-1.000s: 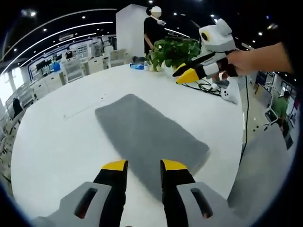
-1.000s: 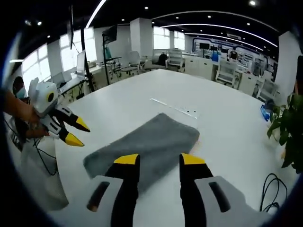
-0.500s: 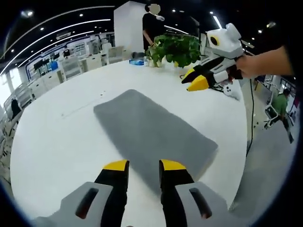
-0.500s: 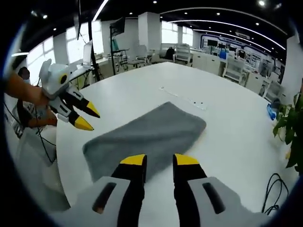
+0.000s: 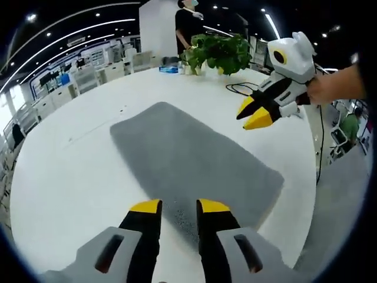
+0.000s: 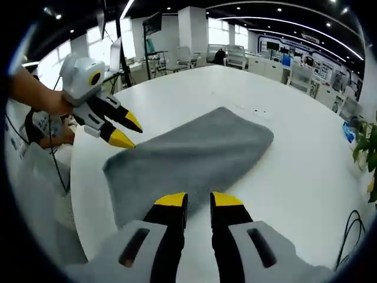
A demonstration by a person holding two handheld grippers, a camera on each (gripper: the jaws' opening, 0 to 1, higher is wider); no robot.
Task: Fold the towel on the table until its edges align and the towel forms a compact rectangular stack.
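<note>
Towel point(image 5: 194, 165) on table point(image 5: 65, 177), plant point(image 5: 215, 53) behind.

towel near edge: in the left gripper view the left tongs point(image 5: 177, 207) cover part of the towel point(image 5: 188, 159) edge closest to them; contact between tips and cloth cannot be told.
towel under right tongs: in the right gripper view the right tongs point(image 6: 197, 201) stand over the towel point(image 6: 194, 150) edge, so the cloth below them is hidden.
towel layers: whether it lies single or doubled cannot be told.
person beyond towel: cut off by the top of the left gripper view, beside the plant point(image 5: 215, 52).
plant: in the right gripper view cut off at the edge, right of the towel.
cable: past the towel's right side on the worktop point(image 6: 306, 159), cut off by the rim.
</note>
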